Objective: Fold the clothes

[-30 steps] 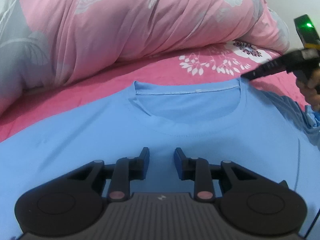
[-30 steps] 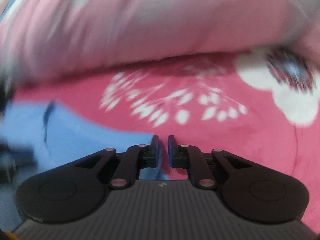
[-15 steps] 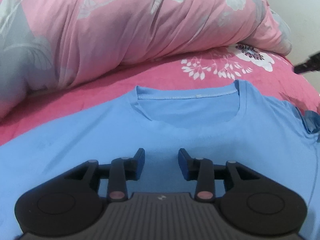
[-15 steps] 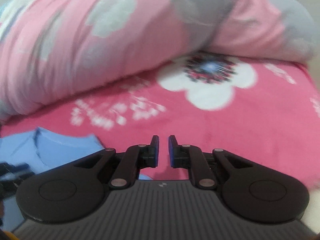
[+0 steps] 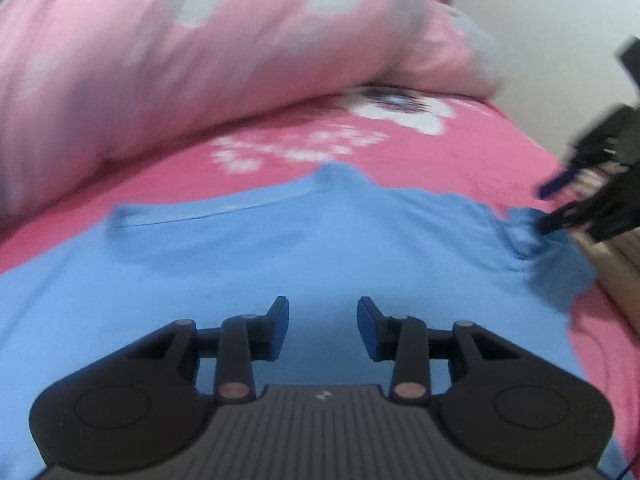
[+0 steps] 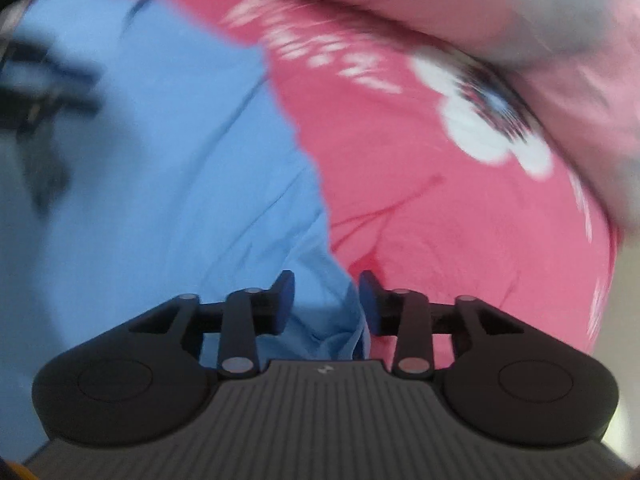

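A light blue T-shirt (image 5: 304, 240) lies flat on the pink bed sheet (image 5: 472, 152), collar (image 5: 216, 216) towards the pillows. My left gripper (image 5: 322, 318) hovers open over the shirt's chest, nothing between its fingers. In the left wrist view my right gripper (image 5: 550, 206) comes in from the right, open, at the rumpled sleeve (image 5: 532, 240). In the right wrist view the right gripper (image 6: 327, 294) stands open with the shirt's (image 6: 168, 168) bunched sleeve edge (image 6: 340, 320) between its fingers. Both views are motion-blurred.
A bulky pink and grey floral duvet (image 5: 208, 56) is heaped along the far side of the bed. The sheet carries a white flower print (image 6: 492, 128). A pale wall (image 5: 540, 32) stands beyond the bed's right corner.
My right gripper opened and swung down from the pillows to the shirt's right sleeve. My left gripper spread wider and turned right, so the collar now sits left in its view.
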Available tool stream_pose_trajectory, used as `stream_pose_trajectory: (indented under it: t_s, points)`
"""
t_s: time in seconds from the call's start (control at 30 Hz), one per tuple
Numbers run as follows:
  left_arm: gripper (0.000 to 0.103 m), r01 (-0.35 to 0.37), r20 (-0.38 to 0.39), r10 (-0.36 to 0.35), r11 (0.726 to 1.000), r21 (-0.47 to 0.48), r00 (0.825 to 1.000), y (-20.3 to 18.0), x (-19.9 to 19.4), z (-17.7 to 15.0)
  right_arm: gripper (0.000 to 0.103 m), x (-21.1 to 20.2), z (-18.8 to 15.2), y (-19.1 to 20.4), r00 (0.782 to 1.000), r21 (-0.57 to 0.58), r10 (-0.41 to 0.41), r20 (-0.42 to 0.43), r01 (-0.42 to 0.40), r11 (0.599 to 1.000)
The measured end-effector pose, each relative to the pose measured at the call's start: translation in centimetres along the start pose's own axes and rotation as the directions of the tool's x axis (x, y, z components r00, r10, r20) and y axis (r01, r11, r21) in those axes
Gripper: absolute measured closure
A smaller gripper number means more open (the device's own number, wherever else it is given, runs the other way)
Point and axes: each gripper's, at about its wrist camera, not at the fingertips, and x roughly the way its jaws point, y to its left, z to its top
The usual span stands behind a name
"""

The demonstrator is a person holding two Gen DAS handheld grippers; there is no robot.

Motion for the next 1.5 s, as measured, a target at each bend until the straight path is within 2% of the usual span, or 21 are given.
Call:
stream_pose_trajectory:
  t_s: [0.13,0.17,0.23,0.27,0.3,0.33,0.4,0.53,0.63,0.7,0.77,0.87,1.07,1.17,1.23,1.3,1.37,1.43,1.5]
  points:
    - [0.065,0.055,-0.005,-0.055,0.996,0.076,0.998,-3.8,1.8,0.5,0.059,1.0,-0.3,2.0,0.999,-0.231,0.000,-0.047,-0.011,0.973]
    - [0.065,0.065,-0.005,-0.065,0.994,0.085,0.998,-4.6,2.1,0.6,0.059,1.3,-0.3,2.1,0.998,-0.263,0.009,-0.054,-0.023,0.965]
    - [0.065,0.078,-0.006,-0.078,0.992,0.099,0.997,-5.7,2.8,0.7,0.063,2.0,0.2,1.1,0.995,-0.240,0.065,-0.077,-0.082,0.967]
    - [0.065,0.080,-0.006,-0.080,0.991,0.105,0.997,-6.3,3.0,0.8,0.068,2.4,0.3,0.5,0.991,-0.219,0.094,-0.092,-0.112,0.969]
    - [0.065,0.082,-0.008,-0.082,0.991,0.108,0.997,-6.7,3.3,0.8,0.088,2.7,0.4,0.0,0.987,-0.189,0.119,-0.106,-0.137,0.972]
    - [0.065,0.080,-0.011,-0.079,0.991,0.109,0.997,-7.0,3.6,0.8,0.099,2.9,0.6,-0.5,0.982,-0.157,0.144,-0.119,-0.162,0.974]
    - [0.065,0.073,-0.017,-0.071,0.991,0.110,0.997,-7.5,4.1,0.8,0.101,2.7,0.6,-1.5,0.981,-0.090,0.163,-0.106,-0.172,0.981]
    - [0.066,0.035,-0.036,-0.031,0.991,0.127,0.999,-8.0,4.7,0.6,0.101,1.2,0.1,-4.1,0.993,0.106,0.095,-0.070,-0.087,0.991]
    - [0.066,0.027,-0.039,-0.021,0.990,0.140,0.999,-8.2,4.7,0.6,0.101,1.1,-0.8,-6.8,0.995,0.307,0.019,-0.096,0.011,0.951]
    - [0.066,0.024,-0.042,-0.019,0.989,0.143,0.999,-8.3,4.7,0.6,0.101,1.4,-1.5,-8.1,0.990,0.384,-0.034,-0.138,0.085,0.919]
    - [0.066,0.021,-0.042,-0.015,0.989,0.148,0.999,-8.4,4.6,0.5,0.101,2.2,-1.8,-8.3,0.974,0.376,-0.084,-0.210,0.160,0.913]
    - [0.066,0.016,-0.041,-0.010,0.988,0.150,0.999,-8.5,4.6,0.4,0.101,3.3,-1.9,-7.1,0.950,0.295,-0.143,-0.279,0.226,0.929]
    - [0.066,0.010,-0.038,-0.004,0.987,0.162,0.999,-8.7,4.5,0.3,0.096,4.5,-1.4,-7.2,0.924,0.281,-0.209,-0.319,0.303,0.911]
    - [0.065,0.008,-0.039,-0.002,0.986,0.165,0.999,-8.8,4.5,0.3,0.086,3.1,-1.1,-7.7,0.926,0.331,-0.247,-0.286,0.338,0.881]
    - [0.065,0.008,-0.041,-0.001,0.986,0.169,0.999,-8.8,4.5,0.3,0.075,1.5,-1.1,-7.7,0.929,0.366,-0.281,-0.243,0.355,0.860]
    - [0.065,0.008,-0.045,0.000,0.985,0.174,0.999,-8.8,4.5,0.4,0.074,-1.1,-1.6,-7.3,0.932,0.416,-0.314,-0.179,0.361,0.835]
    - [0.065,0.008,-0.051,0.001,0.983,0.182,0.999,-8.8,4.5,0.5,0.074,-4.4,-2.6,-6.2,0.946,0.491,-0.310,-0.096,0.316,0.812]
    - [0.065,0.008,-0.059,0.004,0.982,0.190,0.998,-8.9,4.6,0.7,0.074,-7.1,-3.9,-4.8,0.961,0.577,-0.277,-0.015,0.234,0.782]
    - [0.065,0.007,-0.066,0.006,0.980,0.201,0.998,-9.0,4.6,1.0,0.074,-9.2,-6.3,-2.3,0.978,0.694,-0.196,0.066,0.096,0.713]
